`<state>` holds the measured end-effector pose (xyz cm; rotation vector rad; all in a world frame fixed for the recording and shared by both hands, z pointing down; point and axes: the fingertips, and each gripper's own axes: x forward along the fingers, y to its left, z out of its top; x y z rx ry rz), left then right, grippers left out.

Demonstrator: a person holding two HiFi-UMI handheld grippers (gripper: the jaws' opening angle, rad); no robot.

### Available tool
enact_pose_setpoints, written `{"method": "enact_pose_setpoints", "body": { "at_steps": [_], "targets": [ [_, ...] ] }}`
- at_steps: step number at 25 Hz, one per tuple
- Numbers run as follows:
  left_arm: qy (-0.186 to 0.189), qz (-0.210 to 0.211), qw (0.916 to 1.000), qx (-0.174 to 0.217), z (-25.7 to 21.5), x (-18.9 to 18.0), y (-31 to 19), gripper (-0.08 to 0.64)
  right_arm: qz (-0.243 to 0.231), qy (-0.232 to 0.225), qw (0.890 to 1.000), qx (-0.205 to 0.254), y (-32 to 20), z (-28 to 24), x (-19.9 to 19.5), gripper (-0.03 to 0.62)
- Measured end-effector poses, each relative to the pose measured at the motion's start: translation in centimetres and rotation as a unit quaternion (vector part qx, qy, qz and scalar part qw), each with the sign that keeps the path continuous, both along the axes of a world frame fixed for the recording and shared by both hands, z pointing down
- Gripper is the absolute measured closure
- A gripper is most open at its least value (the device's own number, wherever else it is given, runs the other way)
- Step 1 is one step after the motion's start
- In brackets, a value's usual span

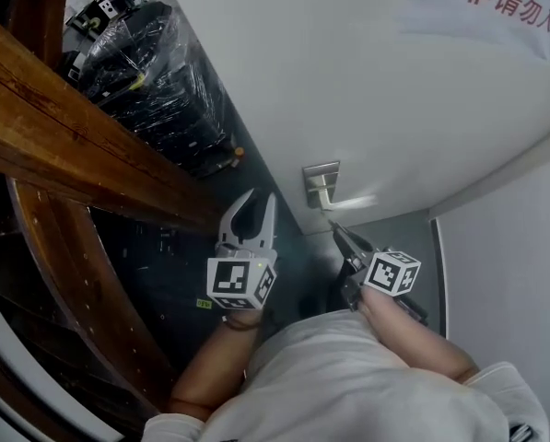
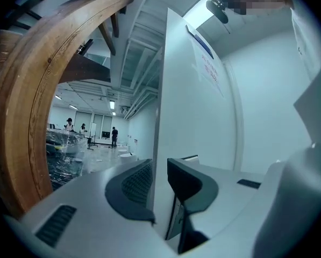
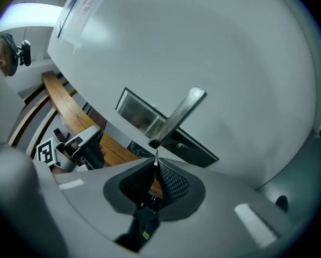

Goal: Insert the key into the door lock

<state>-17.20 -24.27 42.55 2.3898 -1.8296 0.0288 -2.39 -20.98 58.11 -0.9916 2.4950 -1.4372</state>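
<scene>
right gripper pinched tight on key. blade tip just short of lock, under handle. not in yet: lining up and pushing home left. left gripper jaws astride door edge, seemingly clamping it.

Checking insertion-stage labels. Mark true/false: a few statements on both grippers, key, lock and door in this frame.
1. The right gripper clamps a thin metal key in its fingers. True.
2. The key sits in the keyhole of the silver lock plate. False: its tip is outside, by the end of the silver lever handle.
3. The fingers of the left gripper straddle the edge of the white door. True.
4. The left gripper grips the lever handle. False: nothing holds it.
</scene>
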Motion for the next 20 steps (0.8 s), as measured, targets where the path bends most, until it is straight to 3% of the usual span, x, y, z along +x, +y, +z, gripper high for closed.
{"method": "enact_pose_setpoints", "body": {
  "at_steps": [5,11,16,20],
  "targets": [
    [-0.006,0.010,0.9999,-0.007,0.5,0.3,-1.9,0.472,0.027,-0.028,0.998,-0.052,-0.8,3.1,-0.2,0.571],
    [-0.015,0.022,0.9996,-0.007,0.8,0.8,-3.4,0.457,0.097,-0.089,0.987,-0.088,-3.1,5.2,0.6,0.571],
    [-0.021,0.033,0.9992,0.000,0.6,1.5,-3.5,0.453,0.128,-0.137,0.977,-0.098,-3.6,5.1,0.4,0.571],
    [-0.025,0.039,0.9989,0.000,0.5,1.7,-3.8,0.451,0.139,-0.148,0.973,-0.107,-3.6,5.4,0.3,0.571]
  ]
}}
